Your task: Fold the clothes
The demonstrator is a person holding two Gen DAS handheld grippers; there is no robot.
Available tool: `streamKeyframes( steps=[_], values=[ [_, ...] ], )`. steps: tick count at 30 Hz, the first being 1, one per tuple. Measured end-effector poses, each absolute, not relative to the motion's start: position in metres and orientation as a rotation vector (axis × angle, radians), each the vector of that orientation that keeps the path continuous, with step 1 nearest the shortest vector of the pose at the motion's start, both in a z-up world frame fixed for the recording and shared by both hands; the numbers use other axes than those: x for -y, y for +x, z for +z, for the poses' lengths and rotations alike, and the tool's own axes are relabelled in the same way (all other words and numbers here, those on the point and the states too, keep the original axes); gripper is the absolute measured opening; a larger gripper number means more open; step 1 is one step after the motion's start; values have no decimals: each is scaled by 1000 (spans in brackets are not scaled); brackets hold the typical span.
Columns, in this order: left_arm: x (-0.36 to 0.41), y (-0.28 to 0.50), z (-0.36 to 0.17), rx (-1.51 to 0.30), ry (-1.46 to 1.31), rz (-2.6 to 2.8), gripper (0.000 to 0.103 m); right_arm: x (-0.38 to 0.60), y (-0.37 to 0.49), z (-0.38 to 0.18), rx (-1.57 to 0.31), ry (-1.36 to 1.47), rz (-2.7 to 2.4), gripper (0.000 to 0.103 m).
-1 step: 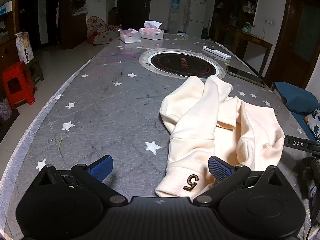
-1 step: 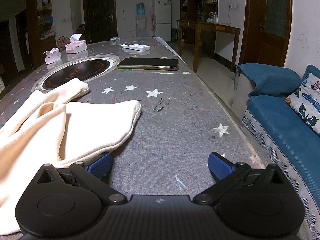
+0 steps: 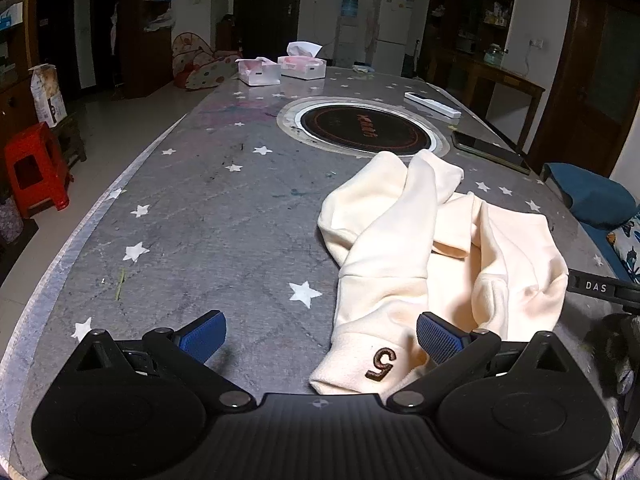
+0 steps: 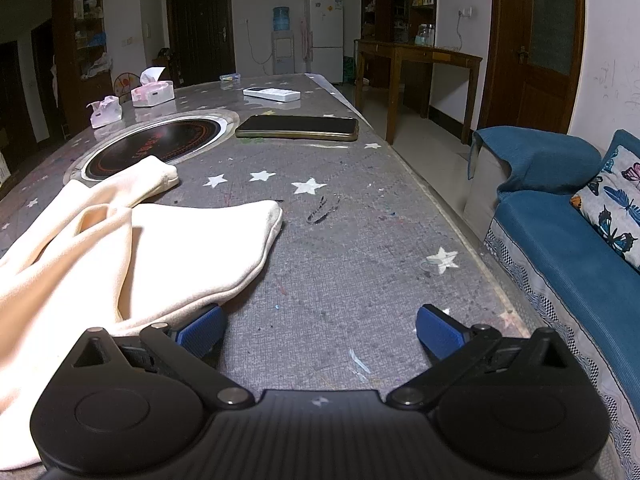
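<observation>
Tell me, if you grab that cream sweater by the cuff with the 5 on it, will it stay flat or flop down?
Probably flop. The sweater already lies in soft, crumpled folds on the table, so it should sag and trail behind. It looks thick and fleecy, so likely easy to pinch, not slippery.

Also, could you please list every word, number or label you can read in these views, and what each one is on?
"5": brown, on the cuff of the cream garment.
"DAS": white, on the black bar at the left view's right edge.
Red lettering on the round hotplate: too blurred to read.
Labels on the fridge and floor bag: too small.
</observation>
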State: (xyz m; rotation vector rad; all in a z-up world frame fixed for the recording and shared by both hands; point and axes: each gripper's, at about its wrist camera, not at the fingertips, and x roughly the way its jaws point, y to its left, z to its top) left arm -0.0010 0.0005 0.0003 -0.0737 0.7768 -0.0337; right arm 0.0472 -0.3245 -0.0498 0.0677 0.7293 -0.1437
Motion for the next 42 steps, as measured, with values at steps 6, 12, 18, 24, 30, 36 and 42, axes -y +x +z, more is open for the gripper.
streamKeyframes(
  steps=[6, 12, 18, 24, 30, 36, 42],
  values=[
    [-3, -6, 2, -767, -68, -34, 103, 321, 25, -40, -672, 86, -87, 103],
    [0, -13, 1, -744, -51, -37, 103, 299, 3, -18, -672, 26, -10, 103],
    [2, -21, 3, -737, -62, -45, 103, 272, -22, -6, -662, -29, 59, 103],
    [1, -28, 5, -739, -60, -36, 103, 254, -37, 1, -657, -56, 125, 103],
    [2, -35, 2, -744, -53, -32, 103, 239, -41, -1, -677, -70, 178, 103],
    [5, -40, 2, -751, -39, -36, 103, 231, -47, 1, -674, -84, 195, 103],
    [9, -42, 2, -754, -25, -39, 103, 229, -51, 3, -669, -88, 198, 103]
  ],
)
